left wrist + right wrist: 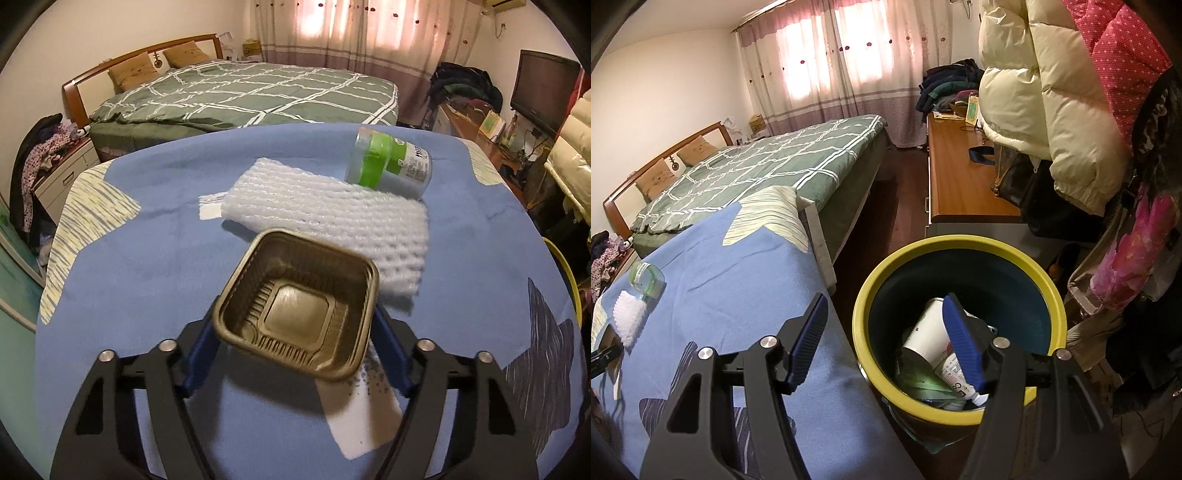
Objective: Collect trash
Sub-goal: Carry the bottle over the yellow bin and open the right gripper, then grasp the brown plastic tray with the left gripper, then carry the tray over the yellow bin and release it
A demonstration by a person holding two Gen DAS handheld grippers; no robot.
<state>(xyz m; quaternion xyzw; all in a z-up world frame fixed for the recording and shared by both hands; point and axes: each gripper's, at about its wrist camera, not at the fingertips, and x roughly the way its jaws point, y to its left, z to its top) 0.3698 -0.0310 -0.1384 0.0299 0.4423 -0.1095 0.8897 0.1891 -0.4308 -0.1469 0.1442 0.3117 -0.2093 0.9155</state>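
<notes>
Straddling the brown plastic tray [299, 306], the left gripper [295, 350] has a blue finger against each side wall, and the pads look to be pressing, so I read this as a grip on the tray. It sits at the near middle of the blue-clothed surface [147, 258], mouth up and tipped a little towards the camera, overlapping the near edge of the white foam sheet [332, 225]. It is squarish, with no real long axis, so side-wall holds are as good as any.

My guess is that it's thin, light and springy; squeeze hard and the walls will buckle, and the glossy plastic may slip.

Behind it, the foam sheet runs from far left to near right, soft and featherweight. At the far right, the green-labelled jar [389, 162] lies on its side, its lid end pointing far-left.

Over at the yellow-rimmed bin [960, 243], already holding rubbish, the right gripper [886, 339] hovers open and empty.
</notes>
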